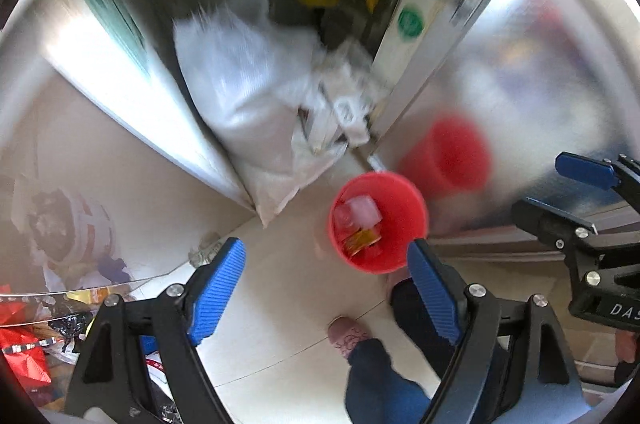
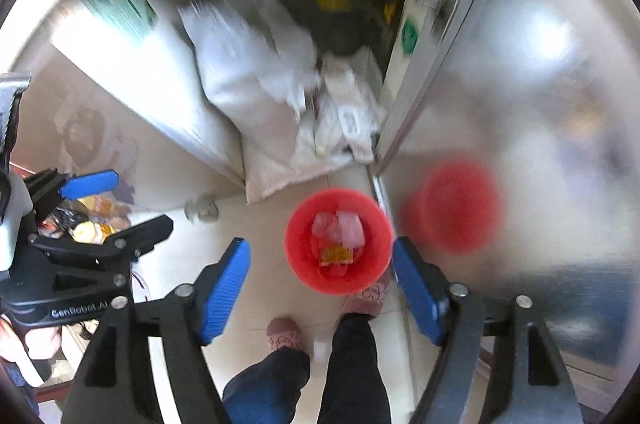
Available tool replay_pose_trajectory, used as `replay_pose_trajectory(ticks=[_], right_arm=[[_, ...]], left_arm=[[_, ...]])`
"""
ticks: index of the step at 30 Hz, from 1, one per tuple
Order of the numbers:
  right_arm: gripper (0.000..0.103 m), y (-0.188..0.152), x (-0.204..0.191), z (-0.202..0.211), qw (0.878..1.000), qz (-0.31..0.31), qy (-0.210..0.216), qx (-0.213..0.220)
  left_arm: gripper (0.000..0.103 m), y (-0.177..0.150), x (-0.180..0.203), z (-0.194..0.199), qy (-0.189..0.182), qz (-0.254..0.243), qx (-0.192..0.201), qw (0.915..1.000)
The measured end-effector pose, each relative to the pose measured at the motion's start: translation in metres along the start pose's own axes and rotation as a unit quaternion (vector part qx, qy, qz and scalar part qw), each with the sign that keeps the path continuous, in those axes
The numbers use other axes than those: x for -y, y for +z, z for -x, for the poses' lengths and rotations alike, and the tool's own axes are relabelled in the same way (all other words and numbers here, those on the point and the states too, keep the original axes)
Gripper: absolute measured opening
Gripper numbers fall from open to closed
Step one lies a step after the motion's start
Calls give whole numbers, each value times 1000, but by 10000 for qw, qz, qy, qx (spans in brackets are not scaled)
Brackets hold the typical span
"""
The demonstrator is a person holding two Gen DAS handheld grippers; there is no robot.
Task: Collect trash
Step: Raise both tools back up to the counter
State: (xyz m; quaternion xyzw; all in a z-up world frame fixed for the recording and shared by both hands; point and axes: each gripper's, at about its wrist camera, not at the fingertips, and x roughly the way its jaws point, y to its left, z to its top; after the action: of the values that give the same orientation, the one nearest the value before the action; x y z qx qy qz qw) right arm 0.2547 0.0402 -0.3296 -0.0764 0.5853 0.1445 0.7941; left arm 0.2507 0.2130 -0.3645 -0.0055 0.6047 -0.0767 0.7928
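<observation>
A red bin (image 1: pixel 396 208) stands on the tiled floor below both grippers, by a shiny metal door; it also shows in the right wrist view (image 2: pixel 304 248). Inside lie a clear plastic piece (image 1: pixel 362 210) and an orange wrapper (image 1: pixel 362 240), seen again in the right wrist view (image 2: pixel 336 256). My left gripper (image 1: pixel 326 288) is open and empty, high above the floor left of the bin. My right gripper (image 2: pixel 320 284) is open and empty, over the bin's near side. Each gripper shows in the other's view: the right one (image 1: pixel 560 192) and the left one (image 2: pixel 120 200).
White sacks and bags (image 1: pixel 256 96) are piled in the corner beyond the bin. The metal door (image 2: pixel 520 104) reflects the bin. A cluttered glass tabletop (image 1: pixel 36 324) with wrappers lies at the left. The person's slippered feet (image 2: pixel 284 336) stand in front of the bin.
</observation>
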Motion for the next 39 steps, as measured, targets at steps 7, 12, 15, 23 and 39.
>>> replay_pose_trajectory(ticks=[7,12,15,23,39], right_arm=[[79,13,-6,121,9974,267,-141,653],[87,15,-1,182,9941,195,-153,1058],[94,15,4,208,9922,56,-189,1232],[96,16,28,253,9863,-312,-533,1531],[96,52,119,274,9721,-1250,-1026,1698]], left_arm=[[82,16,23,113,-422,24,481,9980],[82,22,45,169,-364,-115,823,9959],[83,30,57,189,-326,-137,924,9951],[86,61,96,238,-124,-711,1310,9888],[103,179,173,236,28,-1548,1502,9765]])
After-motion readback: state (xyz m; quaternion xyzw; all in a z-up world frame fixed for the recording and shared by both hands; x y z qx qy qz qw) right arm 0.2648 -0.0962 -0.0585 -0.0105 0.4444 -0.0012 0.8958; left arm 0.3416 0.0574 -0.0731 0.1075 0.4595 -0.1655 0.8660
